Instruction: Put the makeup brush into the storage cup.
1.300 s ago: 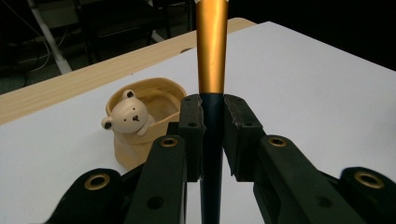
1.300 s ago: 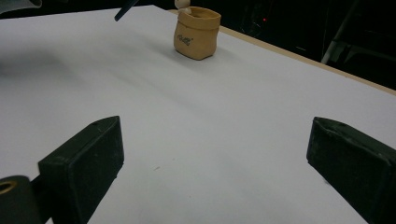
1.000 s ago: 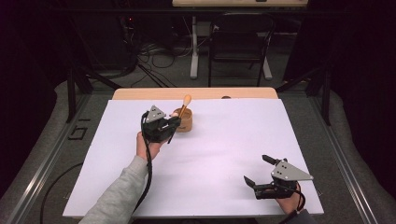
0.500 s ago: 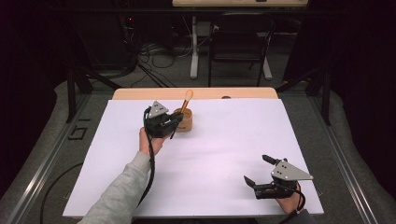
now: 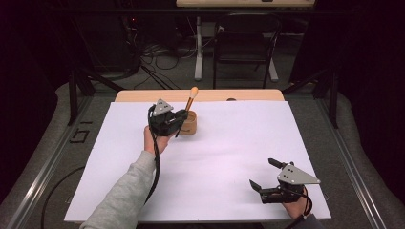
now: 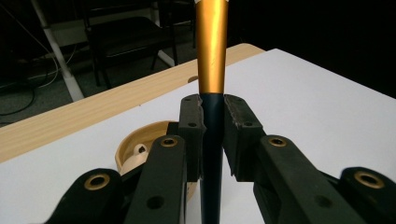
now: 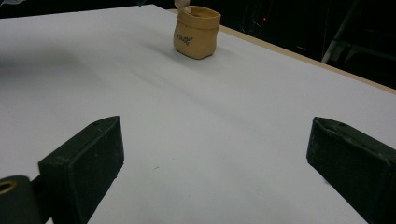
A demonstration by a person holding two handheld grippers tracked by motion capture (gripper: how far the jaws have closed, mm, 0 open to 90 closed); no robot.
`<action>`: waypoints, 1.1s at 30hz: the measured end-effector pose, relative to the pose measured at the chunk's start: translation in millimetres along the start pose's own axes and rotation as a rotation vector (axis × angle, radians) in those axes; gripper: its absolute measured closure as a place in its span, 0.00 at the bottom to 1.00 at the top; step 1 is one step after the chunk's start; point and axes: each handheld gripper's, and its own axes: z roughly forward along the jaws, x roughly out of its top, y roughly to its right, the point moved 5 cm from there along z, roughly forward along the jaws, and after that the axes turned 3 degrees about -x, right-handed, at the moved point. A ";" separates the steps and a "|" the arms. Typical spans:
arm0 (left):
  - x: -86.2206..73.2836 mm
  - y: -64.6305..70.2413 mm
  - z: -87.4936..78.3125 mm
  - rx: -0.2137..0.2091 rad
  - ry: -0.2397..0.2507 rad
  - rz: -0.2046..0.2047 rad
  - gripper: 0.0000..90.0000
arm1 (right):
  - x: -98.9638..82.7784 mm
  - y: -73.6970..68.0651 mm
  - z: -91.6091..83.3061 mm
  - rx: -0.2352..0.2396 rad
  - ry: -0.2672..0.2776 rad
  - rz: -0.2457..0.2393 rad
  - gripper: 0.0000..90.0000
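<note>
My left gripper (image 5: pixel 180 116) (image 6: pixel 212 112) is shut on a brush (image 5: pixel 192 97) (image 6: pixel 211 46), its pads clamping the dark handle just below the gold ferrule. The brush stands nearly upright with its pale tip uppermost. A small tan pot (image 5: pixel 190 126) (image 6: pixel 133 148) (image 7: pixel 196 31) sits on the white sheet right beside that gripper. The brush's lower end is hidden, so I cannot tell whether it reaches into the pot. My right gripper (image 5: pixel 261 172) (image 7: pixel 217 140) rests low at the sheet's near right corner, open, with nothing between its jaws.
A white sheet (image 5: pixel 229 157) covers most of a wooden table, whose bare far edge (image 5: pixel 248 95) shows beyond it. A dark chair (image 5: pixel 243 43) and floor cables lie behind the table. Metal rails run along both sides.
My left gripper has edged slightly up and away with the brush still clamped. The right gripper has stayed still.
</note>
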 end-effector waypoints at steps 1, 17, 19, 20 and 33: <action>1.0 -0.3 0.2 0.003 -0.001 0.004 0.87 | 0.1 -0.1 0.0 0.000 0.000 0.000 0.04; 16.0 -6.2 9.4 0.024 0.016 0.013 0.87 | 0.2 0.0 -0.1 0.000 0.002 0.000 0.04; 17.3 -6.8 10.2 0.027 0.018 0.014 0.87 | 0.3 0.1 -0.3 0.000 0.002 0.000 0.04; 17.9 -7.2 10.7 0.029 0.021 0.014 0.87 | 0.3 0.0 -0.3 0.000 0.002 0.001 0.04; 20.8 -14.7 19.0 0.045 0.058 -0.004 0.87 | 0.4 -0.4 -0.1 0.000 0.001 -0.001 0.04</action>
